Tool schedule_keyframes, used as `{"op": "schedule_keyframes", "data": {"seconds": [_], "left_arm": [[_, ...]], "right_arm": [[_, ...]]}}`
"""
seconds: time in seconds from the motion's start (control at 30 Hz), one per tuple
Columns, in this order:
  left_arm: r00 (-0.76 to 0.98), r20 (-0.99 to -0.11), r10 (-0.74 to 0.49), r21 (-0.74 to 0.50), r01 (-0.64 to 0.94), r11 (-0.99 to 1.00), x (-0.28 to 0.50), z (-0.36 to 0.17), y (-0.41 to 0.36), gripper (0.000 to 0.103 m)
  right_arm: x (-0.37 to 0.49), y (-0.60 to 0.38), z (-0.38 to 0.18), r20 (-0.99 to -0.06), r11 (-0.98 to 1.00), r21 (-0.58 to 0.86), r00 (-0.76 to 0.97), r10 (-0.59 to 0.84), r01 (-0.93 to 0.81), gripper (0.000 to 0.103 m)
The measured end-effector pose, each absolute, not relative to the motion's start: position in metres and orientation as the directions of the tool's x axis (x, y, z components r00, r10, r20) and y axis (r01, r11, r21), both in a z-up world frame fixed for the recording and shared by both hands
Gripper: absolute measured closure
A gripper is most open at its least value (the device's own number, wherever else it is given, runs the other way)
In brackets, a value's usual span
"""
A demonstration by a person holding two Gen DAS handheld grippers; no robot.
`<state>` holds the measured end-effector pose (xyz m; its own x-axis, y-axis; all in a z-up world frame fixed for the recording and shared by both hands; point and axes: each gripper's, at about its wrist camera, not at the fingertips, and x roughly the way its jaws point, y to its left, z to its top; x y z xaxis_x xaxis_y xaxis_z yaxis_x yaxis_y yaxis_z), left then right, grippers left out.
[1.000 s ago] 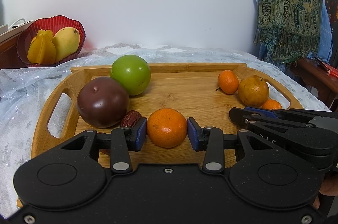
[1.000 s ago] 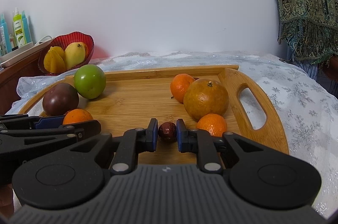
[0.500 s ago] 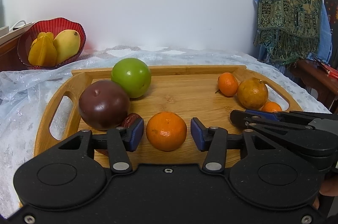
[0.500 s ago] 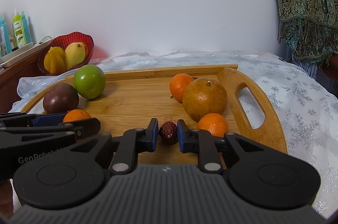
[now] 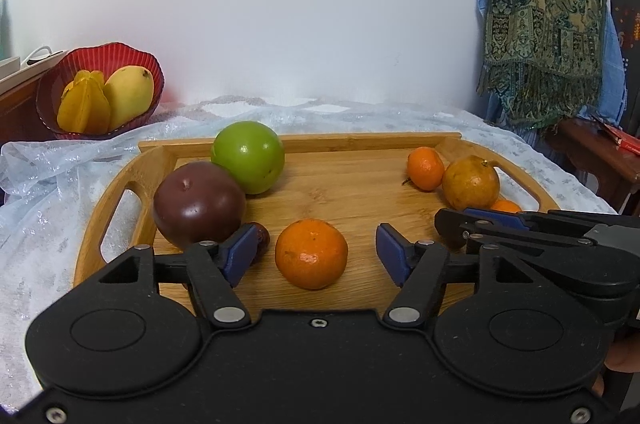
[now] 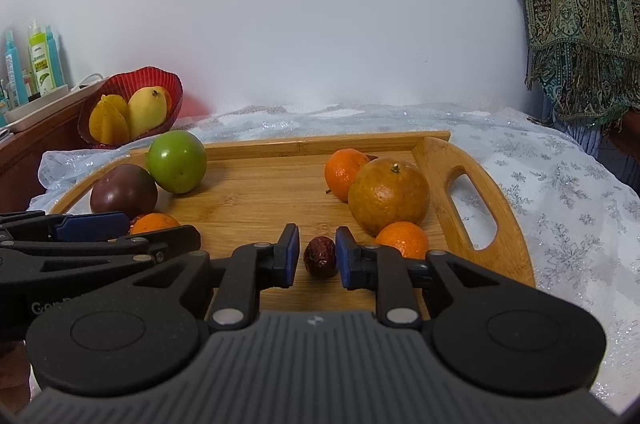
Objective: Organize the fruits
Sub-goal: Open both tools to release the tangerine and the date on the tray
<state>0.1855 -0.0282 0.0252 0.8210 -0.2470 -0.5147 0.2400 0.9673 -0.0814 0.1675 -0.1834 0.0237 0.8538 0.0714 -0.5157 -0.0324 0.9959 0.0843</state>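
A wooden tray (image 5: 360, 192) (image 6: 260, 196) holds the fruit. My left gripper (image 5: 314, 256) is opening around a small orange mandarin (image 5: 311, 253) that rests on the tray; its pads stand clear of the fruit on both sides. A dark purple fruit (image 5: 199, 205), a green fruit (image 5: 248, 157) and a red date (image 5: 262, 238) lie on the tray's left. My right gripper (image 6: 317, 256) is opening around a second red date (image 6: 320, 257), which sits on the wood with small gaps to each pad. A large orange (image 6: 389, 196) and two mandarins (image 6: 343, 173) (image 6: 402, 239) lie just to the right.
A red bowl (image 5: 100, 88) with a starfruit and a mango sits back left on a wooden ledge. Bottles (image 6: 40, 60) stand beyond it. A white lace cloth (image 6: 560, 192) covers the table. A patterned shawl (image 5: 544, 16) hangs at right.
Both grippers have opened. The left pads, first tight on the mandarin, now stand well apart from it. The right pads have let go of the date, which stays on the tray.
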Motion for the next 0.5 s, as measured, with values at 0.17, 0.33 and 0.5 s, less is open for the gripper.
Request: {"op": "schedule_keyframes", "data": {"seconds": [0.17,0.33,0.5], "left_arm": [[0.827,-0.502,-0.251,-0.089,0.24,0.967,0.18,0.031,-0.026,0.032],[0.833,-0.491,-0.255,-0.093,0.241,0.966,0.174,0.037,-0.024,0.029],[0.832,-0.496,-0.25,-0.093,0.235,0.968,0.168,0.041,-0.021,0.026]], "right_arm": [[0.162,-0.185,0.029,-0.499,0.996,0.081,0.864,0.068,-0.031,0.063],[0.156,-0.185,0.034,-0.483,0.997,0.075,0.874,0.062,-0.029,0.057],[0.15,-0.186,0.037,-0.476,0.997,0.078,0.878,0.047,-0.011,0.05]]}}
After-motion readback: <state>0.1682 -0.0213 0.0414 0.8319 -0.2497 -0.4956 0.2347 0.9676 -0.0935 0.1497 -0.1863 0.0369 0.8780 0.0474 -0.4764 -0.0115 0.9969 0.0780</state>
